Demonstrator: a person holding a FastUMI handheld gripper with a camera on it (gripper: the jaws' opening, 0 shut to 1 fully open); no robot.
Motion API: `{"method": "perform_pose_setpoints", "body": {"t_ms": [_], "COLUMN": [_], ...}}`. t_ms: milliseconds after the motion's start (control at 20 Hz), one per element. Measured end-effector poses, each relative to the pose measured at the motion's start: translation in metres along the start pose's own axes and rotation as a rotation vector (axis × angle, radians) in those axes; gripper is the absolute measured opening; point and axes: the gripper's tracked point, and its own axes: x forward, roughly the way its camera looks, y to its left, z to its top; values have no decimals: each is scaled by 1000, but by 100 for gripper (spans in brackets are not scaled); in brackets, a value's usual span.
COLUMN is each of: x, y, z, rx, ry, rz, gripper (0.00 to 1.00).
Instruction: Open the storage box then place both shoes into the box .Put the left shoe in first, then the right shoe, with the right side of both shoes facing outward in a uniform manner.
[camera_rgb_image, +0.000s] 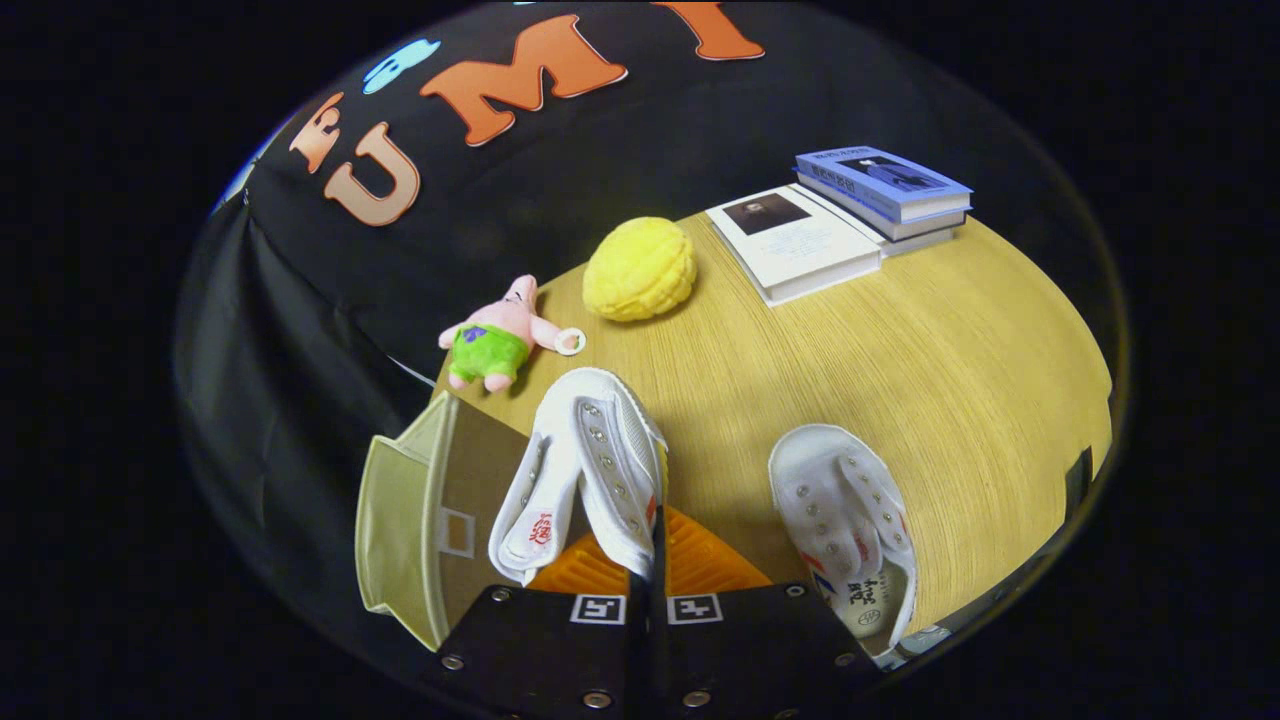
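While I look along the gripper (648, 575) in its own view, I see its two fingers drawn nearly together, only a thin dark slit left between them, pinching the side wall of a white canvas lace-less shoe (585, 470). That shoe hangs lifted, its toe pointing ahead of the fingers and its opening showing a red-printed insole. Just left of and below it sits the beige fabric storage box (410, 530), its lid flap standing open and its brown inside face bared; the held shoe overlaps the box's near edge. Right of the fingers, apart from them, I find the second white canvas shoe (848, 520) lying on the pale wooden tabletop (950, 380), toe ahead. Beyond the fingers are a pink star-shaped plush toy in green shorts (497, 335), a yellow ridged round cushion (640, 268), a white book (795, 243) and a blue book stack (885, 190).
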Motion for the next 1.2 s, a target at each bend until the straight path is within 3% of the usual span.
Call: {"method": "perform_pose_setpoints", "body": {"t_ms": [350,800,1200], "x": [-33,-8,29], "y": [90,180,207], "z": [35,-32,-61], "rx": [-54,-185,-217], "ry": [-29,163,326], "rz": [94,152,87], "gripper": [1,1,1]}}
